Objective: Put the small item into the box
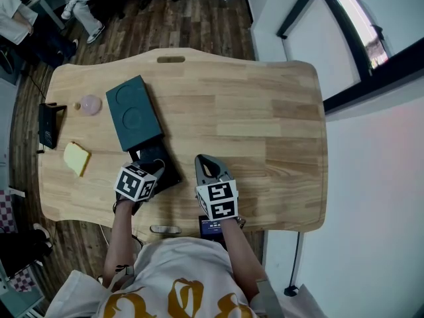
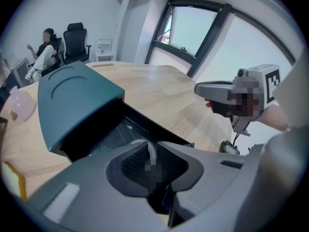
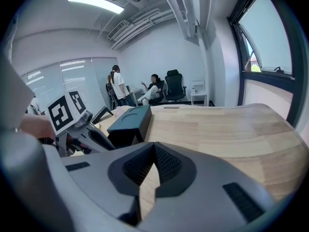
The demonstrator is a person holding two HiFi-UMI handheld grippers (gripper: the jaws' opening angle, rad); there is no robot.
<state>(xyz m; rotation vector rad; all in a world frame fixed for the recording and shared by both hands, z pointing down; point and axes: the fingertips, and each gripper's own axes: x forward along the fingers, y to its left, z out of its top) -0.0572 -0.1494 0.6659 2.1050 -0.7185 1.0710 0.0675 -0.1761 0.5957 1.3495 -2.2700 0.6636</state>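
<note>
While the left gripper (image 1: 151, 163) clamps the small pale curved item (image 2: 151, 151) over the black pulled-out drawer (image 2: 104, 134) of the dark teal box (image 1: 132, 111), presumably to release it inside, the right gripper (image 3: 153, 166) hangs beside it, jaws nearly together and empty.

- Pale wooden table (image 1: 265, 111): jointed planks with visible grain, smooth, faint satin sheen.
- Dark teal rectangular box (image 1: 134, 111): smooth, matt shell.
- Left gripper (image 2: 152, 154) and right gripper (image 3: 154, 154): matt grey plastic bodies with black cross-hatched pads.
- Small whitish curved item (image 2: 137, 141), pinched between the left pads: smooth, slightly glossy.
- Dark plank floor (image 1: 185, 18): wood, low gloss.
</note>
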